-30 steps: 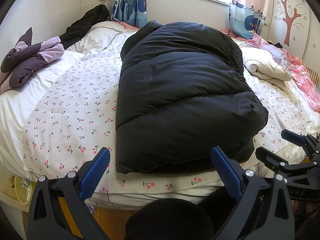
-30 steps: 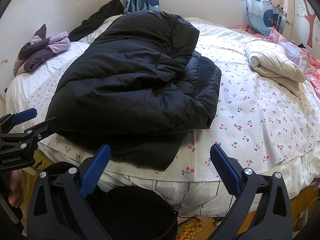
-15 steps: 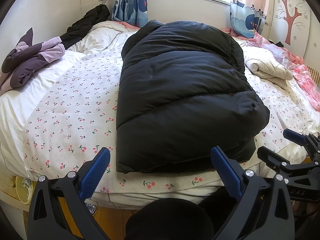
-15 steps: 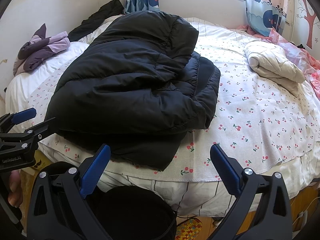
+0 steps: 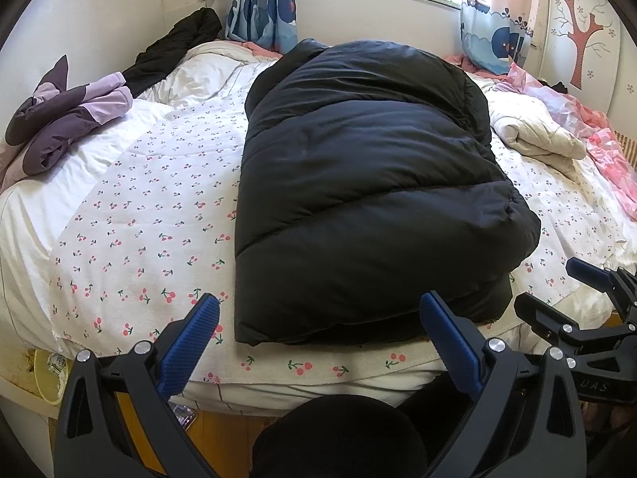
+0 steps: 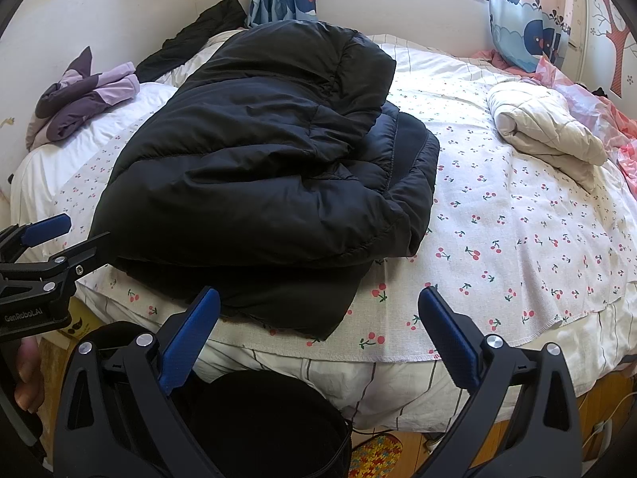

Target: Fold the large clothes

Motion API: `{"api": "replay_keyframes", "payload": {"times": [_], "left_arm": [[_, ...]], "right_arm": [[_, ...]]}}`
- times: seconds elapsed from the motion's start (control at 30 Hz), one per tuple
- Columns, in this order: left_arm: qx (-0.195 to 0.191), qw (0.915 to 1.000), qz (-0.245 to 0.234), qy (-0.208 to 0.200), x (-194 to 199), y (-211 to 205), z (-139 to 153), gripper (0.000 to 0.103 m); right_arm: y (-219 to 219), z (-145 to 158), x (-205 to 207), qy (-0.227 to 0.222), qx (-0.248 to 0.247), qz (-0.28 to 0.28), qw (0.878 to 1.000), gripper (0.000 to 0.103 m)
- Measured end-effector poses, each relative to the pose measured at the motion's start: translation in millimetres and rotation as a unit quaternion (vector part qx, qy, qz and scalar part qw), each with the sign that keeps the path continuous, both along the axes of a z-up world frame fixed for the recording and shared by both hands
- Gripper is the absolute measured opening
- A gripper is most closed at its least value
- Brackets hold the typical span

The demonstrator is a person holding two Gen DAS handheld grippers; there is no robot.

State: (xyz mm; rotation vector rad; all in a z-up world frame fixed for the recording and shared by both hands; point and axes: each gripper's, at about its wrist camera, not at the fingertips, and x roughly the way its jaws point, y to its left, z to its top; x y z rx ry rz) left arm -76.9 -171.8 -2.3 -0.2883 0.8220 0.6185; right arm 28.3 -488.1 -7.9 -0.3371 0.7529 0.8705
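A large black puffer coat [image 5: 358, 183] [image 6: 270, 167] lies folded lengthwise on the cherry-print bedsheet [image 5: 151, 215] [image 6: 517, 239]. Its hem reaches the bed's near edge. My left gripper [image 5: 318, 338] hovers open just off that edge, in front of the hem, holding nothing. My right gripper [image 6: 318, 330] is open too, facing the coat's near right corner and empty. Each gripper shows at the side of the other's view: the right one [image 5: 557, 294] at the right, the left one [image 6: 75, 235] at the left, with part of a hand [image 6: 28, 374] holding it.
A purple jacket [image 5: 67, 119] lies at the bed's left edge and a dark garment [image 5: 175, 51] at the headboard. A folded cream jacket [image 6: 545, 131] and pink cloth [image 5: 605, 143] sit on the right. Curtains [image 5: 262, 4] and a wall stand behind.
Both grippers have eased very slightly closer to the bed; the coat has not moved and both stay open.
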Motion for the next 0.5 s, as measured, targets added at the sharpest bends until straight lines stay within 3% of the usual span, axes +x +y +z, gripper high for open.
{"api": "replay_keyframes", "payload": {"times": [0.5], "left_arm": [[-0.025, 0.9997, 0.0, -0.004, 1.4, 1.8, -1.2, 0.096]], "right_arm": [[-2.2, -1.7, 4.6, 0.004, -0.001, 0.0, 1.0, 0.096]]}}
